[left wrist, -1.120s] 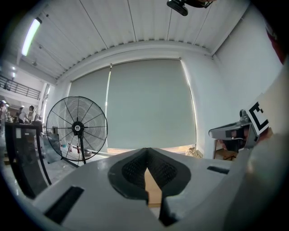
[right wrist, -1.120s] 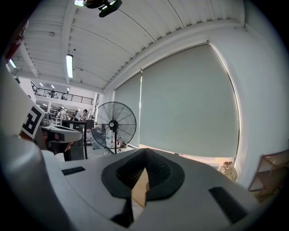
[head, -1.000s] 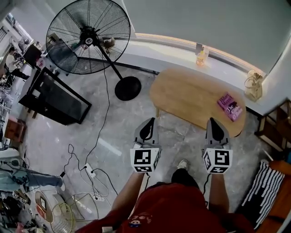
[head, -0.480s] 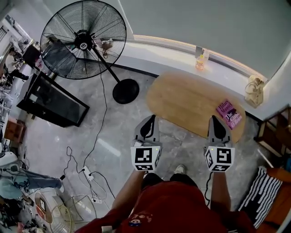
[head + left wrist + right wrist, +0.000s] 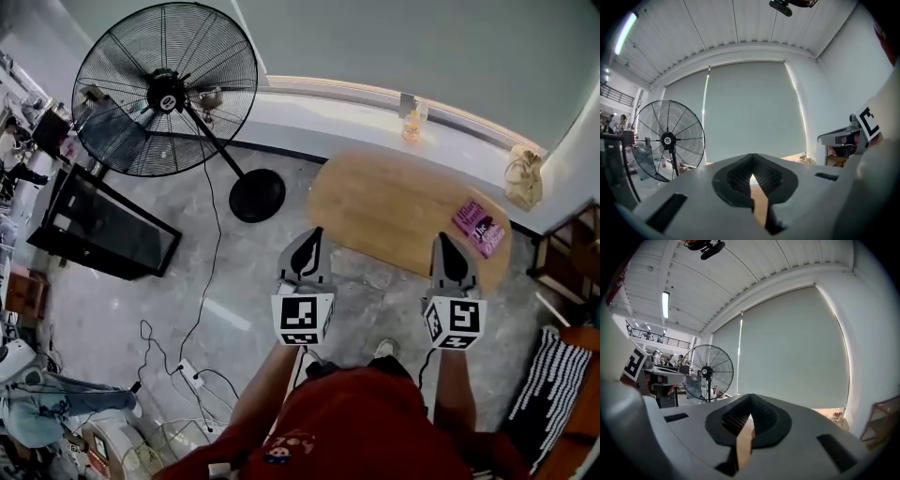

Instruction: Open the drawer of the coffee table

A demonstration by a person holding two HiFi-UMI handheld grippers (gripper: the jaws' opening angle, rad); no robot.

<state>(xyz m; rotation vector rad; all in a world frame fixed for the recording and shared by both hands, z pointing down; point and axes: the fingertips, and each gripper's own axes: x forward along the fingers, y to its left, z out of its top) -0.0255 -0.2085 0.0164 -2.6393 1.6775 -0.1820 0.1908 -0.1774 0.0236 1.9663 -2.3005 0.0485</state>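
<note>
You hold both tools level at the near side of the oval light-wood coffee table [image 5: 394, 202]. The grey left gripper [image 5: 312, 236] has its jaws together with nothing between them (in the left gripper view [image 5: 751, 159] the tips meet and only table wood shows through the slit below). The grey right gripper [image 5: 443, 242] reads the same in the right gripper view [image 5: 750, 398]: jaws together, empty.

The left tip sits at the table's near-left corner, and the right tip is over the table's near edge towards its right end. The table's drawer can't be made out from above.

A pink paperback book [image 5: 481, 225] lies on the table's right end. A small orange bottle [image 5: 412, 120] stands on the sill beyond the table's far edge. The big black pedestal fan [image 5: 164, 89] stands left of the table, its round base near the table's left end.
</note>
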